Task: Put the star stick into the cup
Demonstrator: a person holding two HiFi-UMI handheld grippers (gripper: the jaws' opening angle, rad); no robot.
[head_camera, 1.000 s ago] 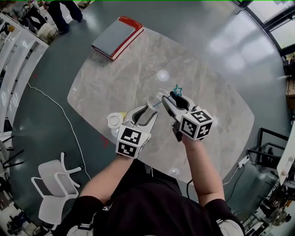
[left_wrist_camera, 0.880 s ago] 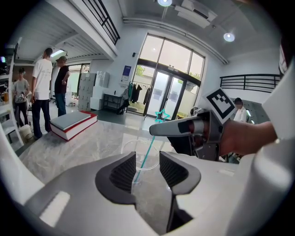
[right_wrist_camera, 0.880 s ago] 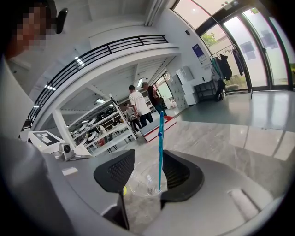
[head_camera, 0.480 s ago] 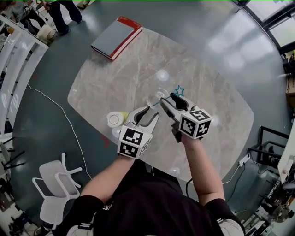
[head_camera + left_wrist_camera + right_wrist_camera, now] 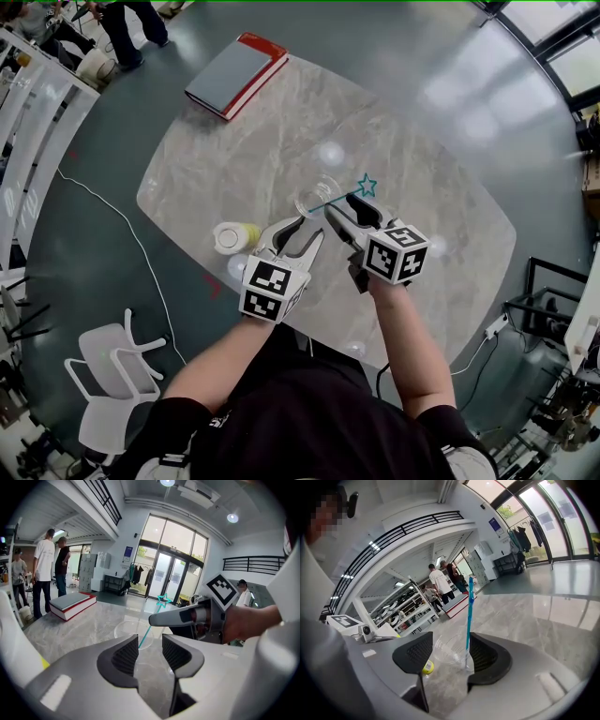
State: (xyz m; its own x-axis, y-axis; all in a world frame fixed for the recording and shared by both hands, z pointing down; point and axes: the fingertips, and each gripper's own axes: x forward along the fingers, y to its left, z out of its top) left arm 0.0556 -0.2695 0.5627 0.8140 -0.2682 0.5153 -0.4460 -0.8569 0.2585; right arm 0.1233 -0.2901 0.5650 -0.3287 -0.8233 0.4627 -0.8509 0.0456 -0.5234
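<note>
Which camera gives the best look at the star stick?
The left gripper view: the star stick shows star and shaft, leaning in the cup. The head view shows it small; the right gripper view shows mostly its blue shaft.

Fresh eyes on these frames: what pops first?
The teal star stick leaning in the clear cup at the middle of the marble table, between the jaws of the right tool, which are opening. Then the red-edged book at the table's far left corner.
</note>
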